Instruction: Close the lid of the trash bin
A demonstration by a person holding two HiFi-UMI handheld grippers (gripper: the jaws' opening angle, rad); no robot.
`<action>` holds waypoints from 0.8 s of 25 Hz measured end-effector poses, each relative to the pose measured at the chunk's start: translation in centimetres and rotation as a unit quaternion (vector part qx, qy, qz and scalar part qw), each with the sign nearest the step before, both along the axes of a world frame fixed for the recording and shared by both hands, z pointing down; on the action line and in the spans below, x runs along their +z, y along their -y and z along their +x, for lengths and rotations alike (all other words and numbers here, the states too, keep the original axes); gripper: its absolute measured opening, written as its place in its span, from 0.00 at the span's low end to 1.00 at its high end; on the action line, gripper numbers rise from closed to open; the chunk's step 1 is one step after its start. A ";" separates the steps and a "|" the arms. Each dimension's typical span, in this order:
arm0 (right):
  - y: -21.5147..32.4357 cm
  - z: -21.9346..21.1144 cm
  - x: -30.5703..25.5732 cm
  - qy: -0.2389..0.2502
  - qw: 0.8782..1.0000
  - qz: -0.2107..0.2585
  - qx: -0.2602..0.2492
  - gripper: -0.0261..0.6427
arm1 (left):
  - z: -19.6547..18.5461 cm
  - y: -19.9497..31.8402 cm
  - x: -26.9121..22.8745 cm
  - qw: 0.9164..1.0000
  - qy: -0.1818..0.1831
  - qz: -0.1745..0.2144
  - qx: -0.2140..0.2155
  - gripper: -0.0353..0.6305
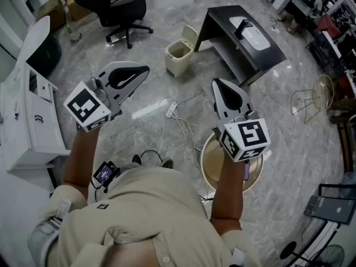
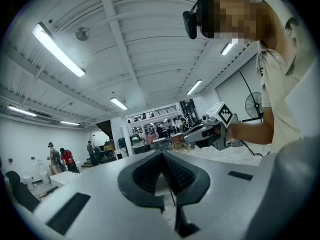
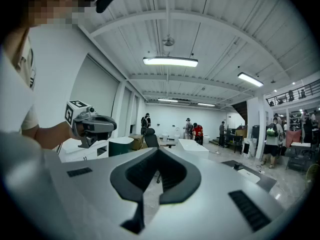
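As the left claw and right claw are both pressed together, empty, the trash bin stands on the floor upper-centre, well ahead betw. them, lid up.

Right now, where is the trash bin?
In the head view the cream trash bin stands at top centre, lid up, between the black office chair on its left and the dark desk on its right.

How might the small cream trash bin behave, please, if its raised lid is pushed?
The small cream plastic trash bin looks light and may slide on the glossy floor. Its raised lid seems hinged, probably swinging down easily.
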State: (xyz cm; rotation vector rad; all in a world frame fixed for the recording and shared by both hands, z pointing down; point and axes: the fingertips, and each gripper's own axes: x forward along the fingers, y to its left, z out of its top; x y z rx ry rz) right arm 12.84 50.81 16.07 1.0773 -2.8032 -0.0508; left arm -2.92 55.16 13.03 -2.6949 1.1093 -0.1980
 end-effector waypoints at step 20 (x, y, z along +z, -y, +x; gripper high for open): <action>6.3 -0.1 2.7 0.028 0.999 -0.033 0.023 0.08 | -0.3 6.3 2.9 1.000 0.000 -0.022 0.018 0.08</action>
